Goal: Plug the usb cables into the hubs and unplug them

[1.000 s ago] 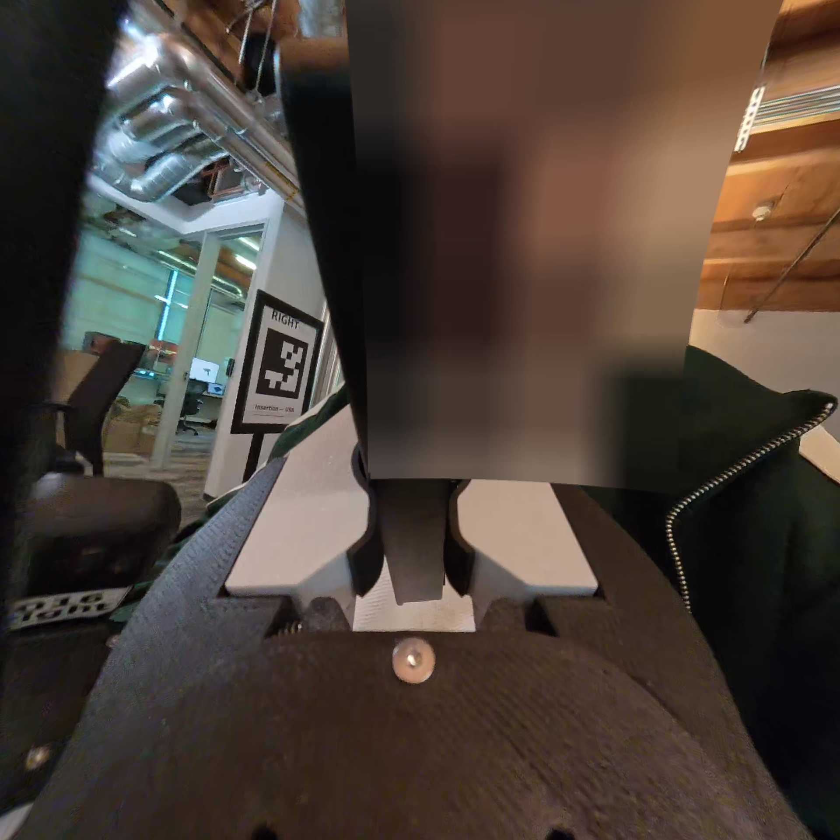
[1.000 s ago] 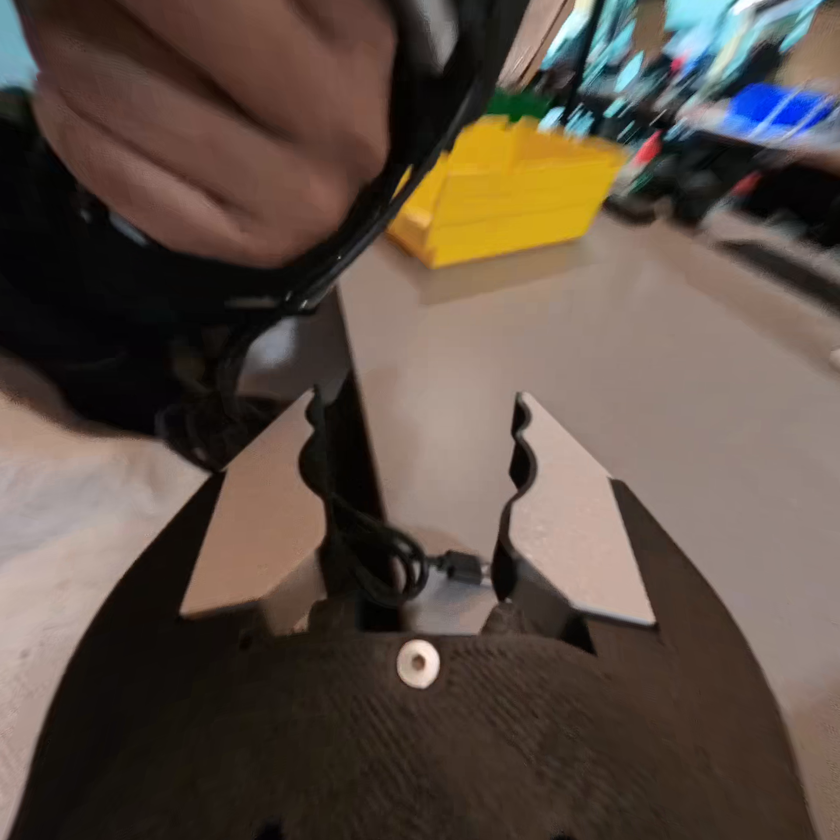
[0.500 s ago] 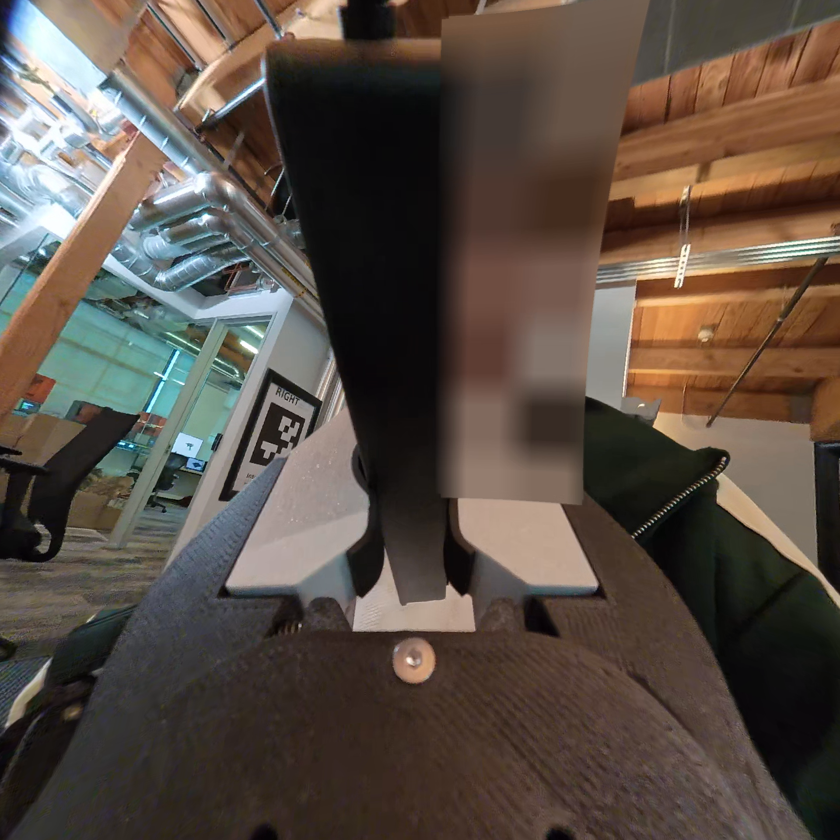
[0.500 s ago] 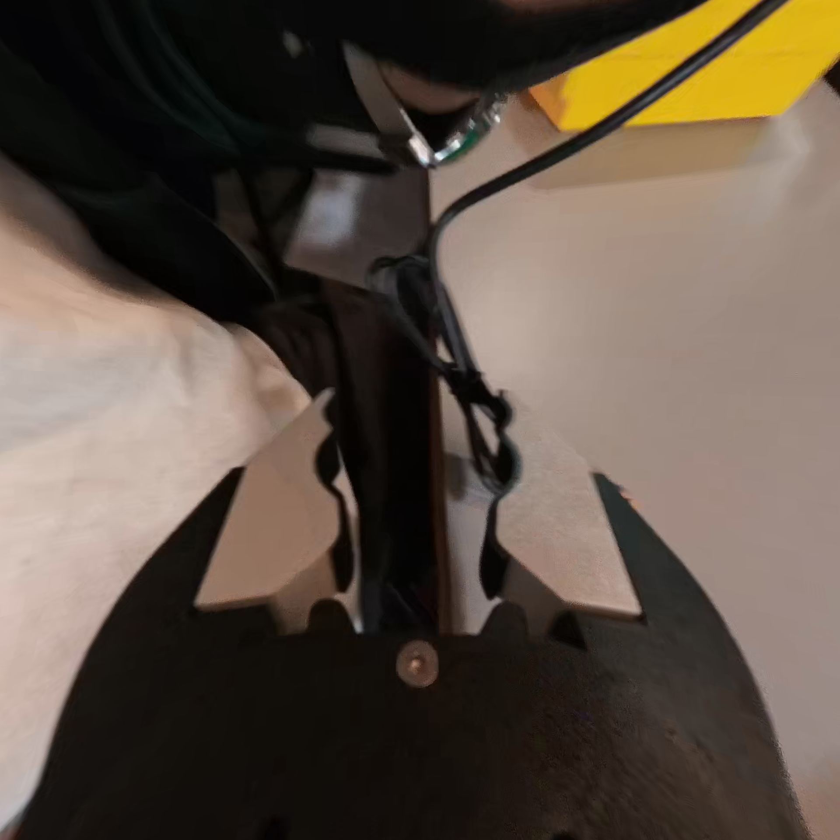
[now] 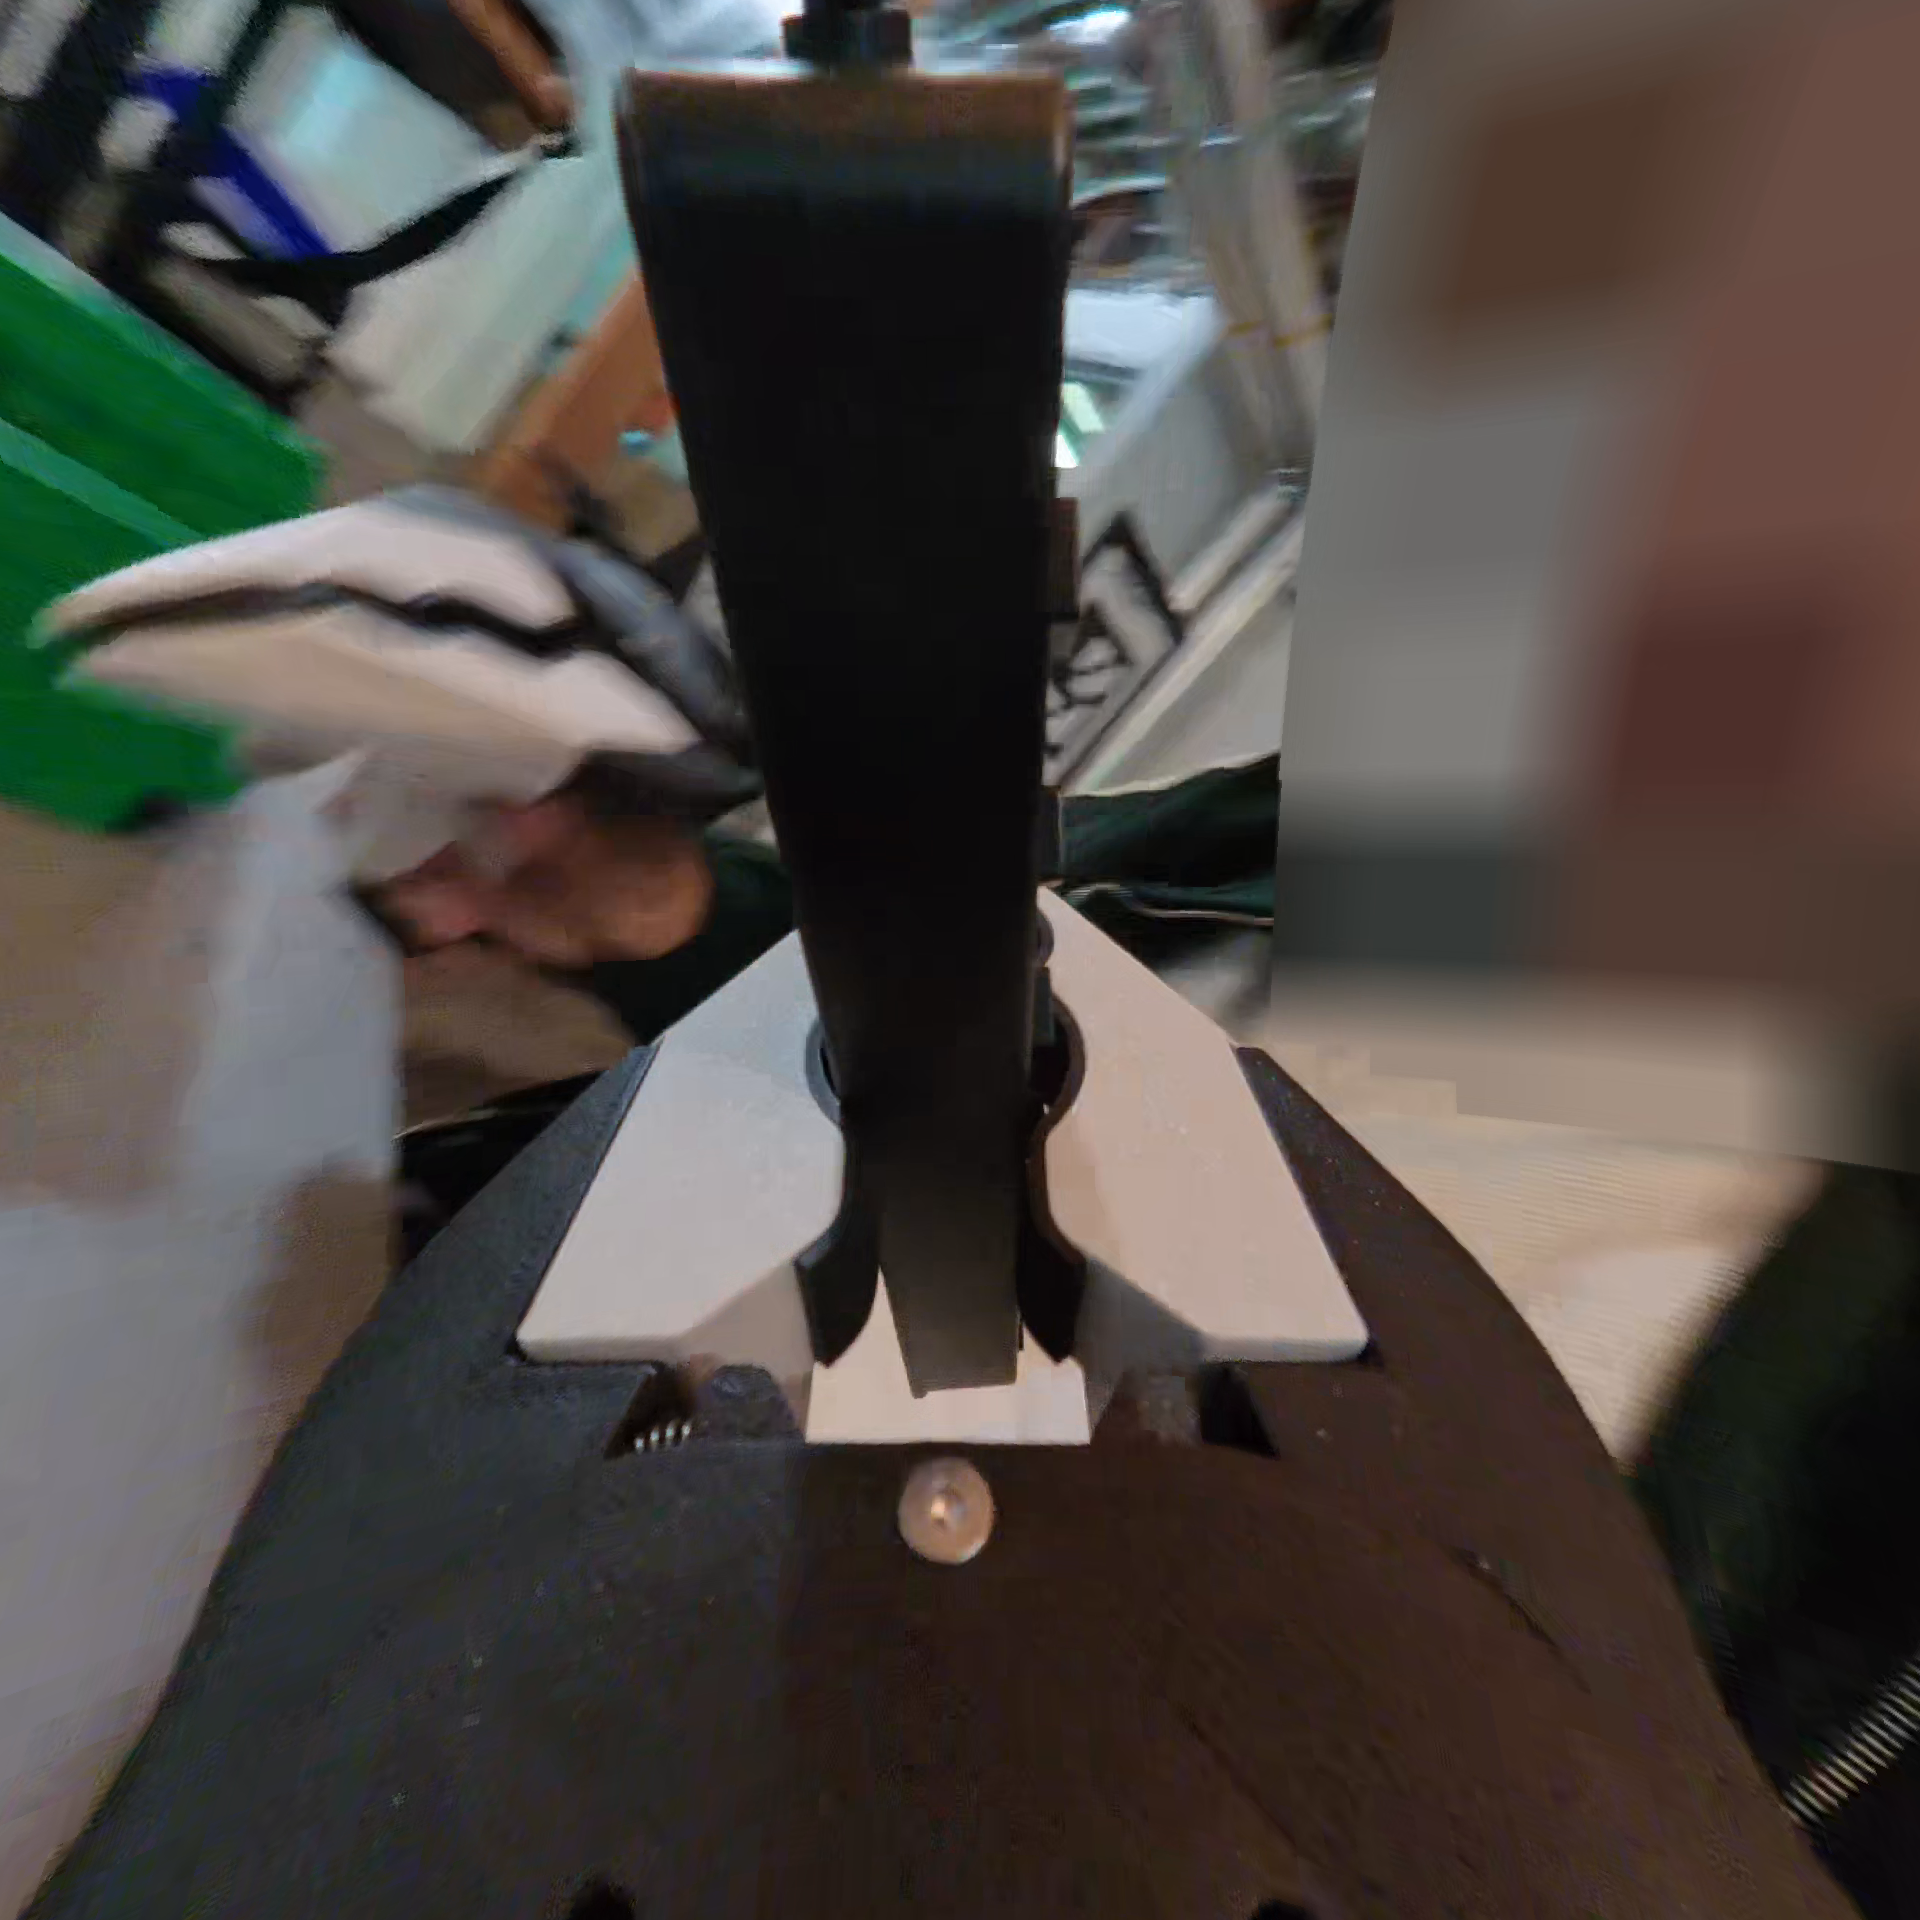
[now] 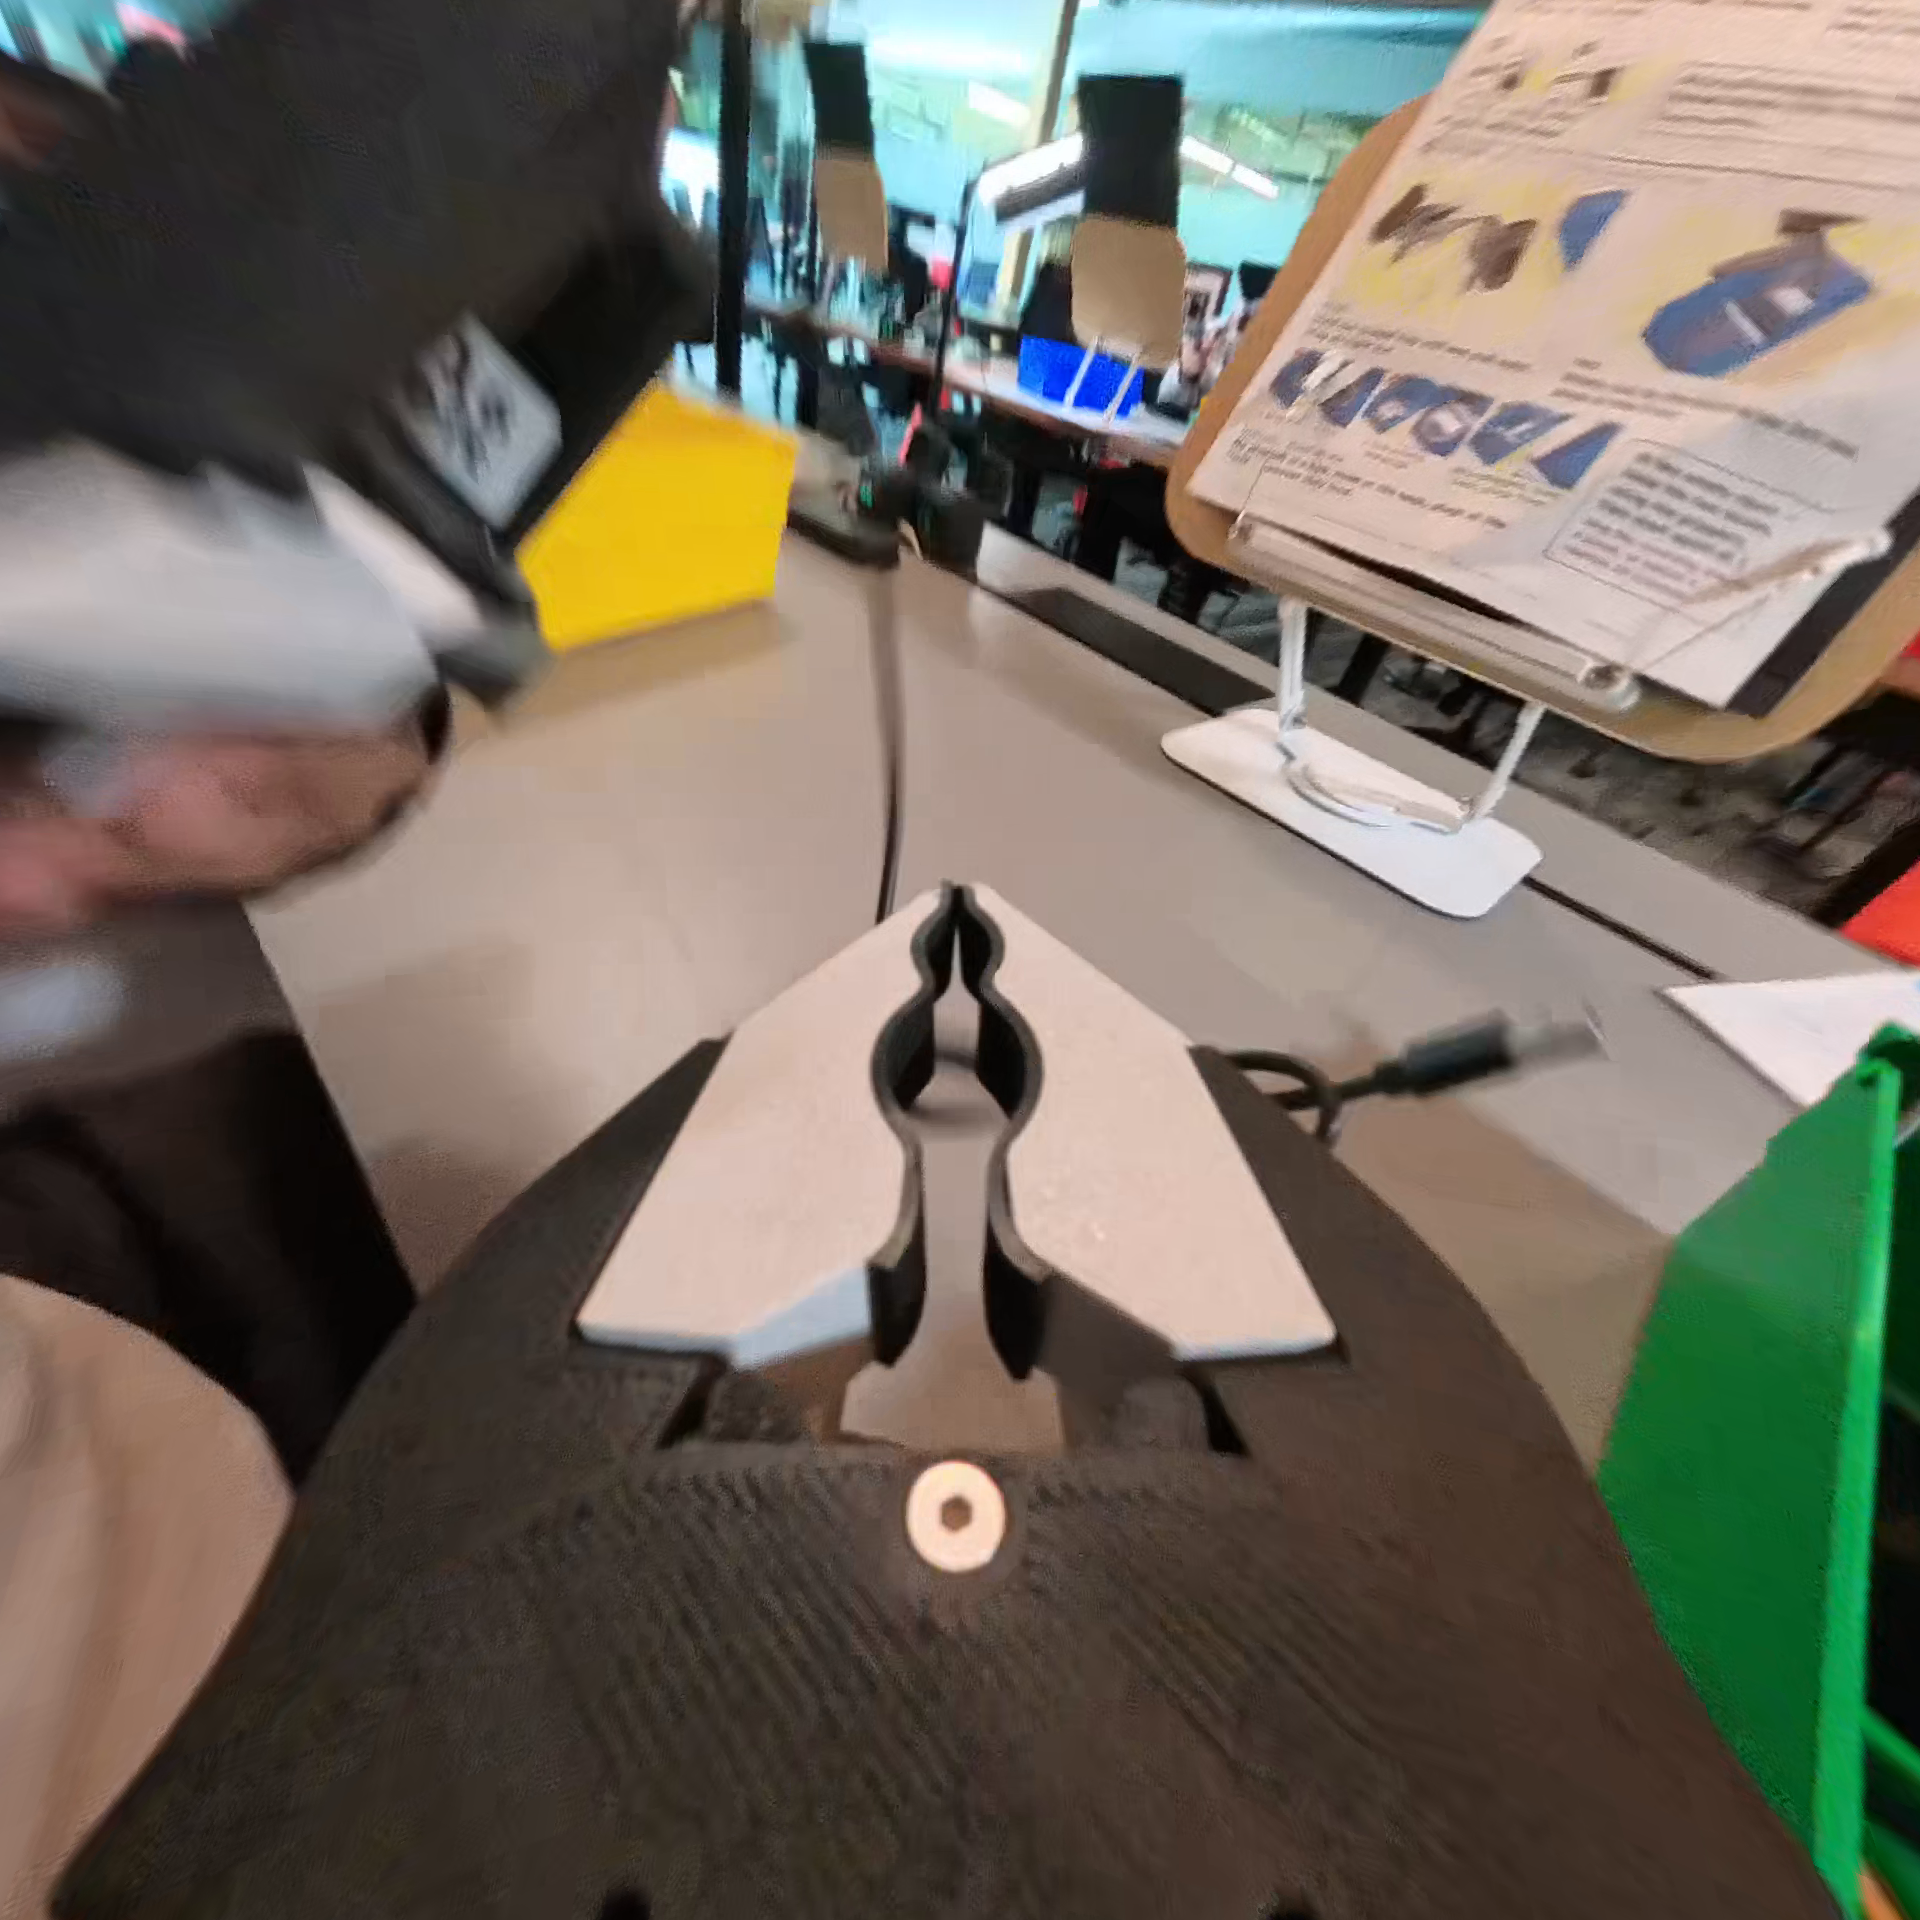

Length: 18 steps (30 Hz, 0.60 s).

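In the left wrist view my left gripper (image 5: 940, 1049) is shut on a long black USB hub (image 5: 852, 520). The hub stands upright between the fingers, with a black plug (image 5: 847, 21) at its far end. My right gripper (image 6: 951, 902) is shut with its tips touching, and nothing shows between the fingers. A black USB cable plug (image 6: 1496, 1049) sticks out just right of it, its cable (image 6: 1288, 1086) curling behind the right finger. The left gripper (image 6: 208, 623) shows blurred at the left of the right wrist view. The right gripper (image 5: 364, 644) shows blurred in the left wrist view.
On the grey table (image 6: 1091, 727) a yellow bin (image 6: 665, 520) stands far left. A green bin (image 6: 1766, 1403) is near right and also shows in the left wrist view (image 5: 104, 520). A paper sheet on a white stand (image 6: 1558, 364) is at the right. A dark line (image 6: 888, 727) runs away from the fingertips.
The left gripper, still holding the hub, swung from the ceiling down to the table. The right gripper closed and turned toward the table. The cable that lay between its fingers is now beside it.
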Each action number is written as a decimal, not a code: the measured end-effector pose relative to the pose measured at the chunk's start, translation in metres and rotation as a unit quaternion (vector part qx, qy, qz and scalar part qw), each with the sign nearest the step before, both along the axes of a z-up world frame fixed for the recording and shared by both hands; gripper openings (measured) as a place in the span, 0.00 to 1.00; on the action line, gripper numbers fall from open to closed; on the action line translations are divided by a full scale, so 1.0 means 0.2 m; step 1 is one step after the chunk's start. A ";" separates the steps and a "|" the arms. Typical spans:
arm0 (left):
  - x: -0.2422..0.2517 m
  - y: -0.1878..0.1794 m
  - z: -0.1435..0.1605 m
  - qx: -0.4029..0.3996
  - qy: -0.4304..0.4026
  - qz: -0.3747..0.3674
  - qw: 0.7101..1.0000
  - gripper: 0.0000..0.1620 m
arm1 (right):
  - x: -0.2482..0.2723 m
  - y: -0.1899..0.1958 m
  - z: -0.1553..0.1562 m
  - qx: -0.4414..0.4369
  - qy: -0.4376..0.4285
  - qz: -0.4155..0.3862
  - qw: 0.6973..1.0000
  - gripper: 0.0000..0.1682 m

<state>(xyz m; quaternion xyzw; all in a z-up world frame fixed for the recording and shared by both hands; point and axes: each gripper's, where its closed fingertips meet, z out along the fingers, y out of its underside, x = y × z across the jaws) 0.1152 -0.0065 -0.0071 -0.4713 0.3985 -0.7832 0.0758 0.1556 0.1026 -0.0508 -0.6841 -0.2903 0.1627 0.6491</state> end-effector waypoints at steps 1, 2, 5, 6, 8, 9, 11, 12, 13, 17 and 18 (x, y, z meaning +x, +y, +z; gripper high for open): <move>0.03 0.04 -0.07 0.002 0.025 0.023 0.999 0.13 | 0.03 -0.01 0.03 -0.004 0.033 0.003 0.999 0.00; 0.03 0.08 -0.11 -0.001 0.034 0.035 0.999 0.13 | 0.05 -0.01 0.05 -0.007 0.054 0.004 0.998 0.00; 0.02 0.12 -0.12 -0.020 0.028 0.041 0.999 0.13 | 0.05 0.00 0.00 -0.036 0.054 0.012 0.998 0.00; 0.01 0.13 -0.13 -0.018 0.030 0.045 0.998 0.13 | 0.03 -0.01 -0.03 -0.049 0.050 0.022 0.997 0.00; 0.02 0.16 -0.17 -0.015 0.057 0.055 0.997 0.13 | -0.02 0.00 -0.11 -0.089 0.027 0.031 0.995 0.00; 0.03 0.19 -0.21 -0.018 0.078 0.064 0.995 0.13 | -0.02 0.01 -0.18 -0.115 0.009 0.021 0.993 0.00; 0.04 0.24 -0.27 -0.032 0.107 0.086 0.990 0.12 | -0.02 0.05 -0.32 -0.171 -0.016 0.001 0.985 0.09; 0.04 0.25 -0.30 -0.045 0.118 0.085 0.988 0.12 | -0.03 0.06 -0.37 -0.201 -0.017 -0.006 0.979 0.15; 0.04 0.26 -0.32 -0.058 0.128 0.079 0.987 0.12 | -0.03 0.08 -0.42 -0.233 -0.011 -0.014 0.972 0.24; 0.03 0.25 -0.33 -0.070 0.123 0.063 0.988 0.12 | -0.03 0.20 -0.60 -0.320 0.001 -0.043 0.947 0.38; 0.03 0.24 -0.33 -0.069 0.120 0.059 0.989 0.12 | -0.02 0.25 -0.62 -0.332 0.006 -0.049 0.942 0.38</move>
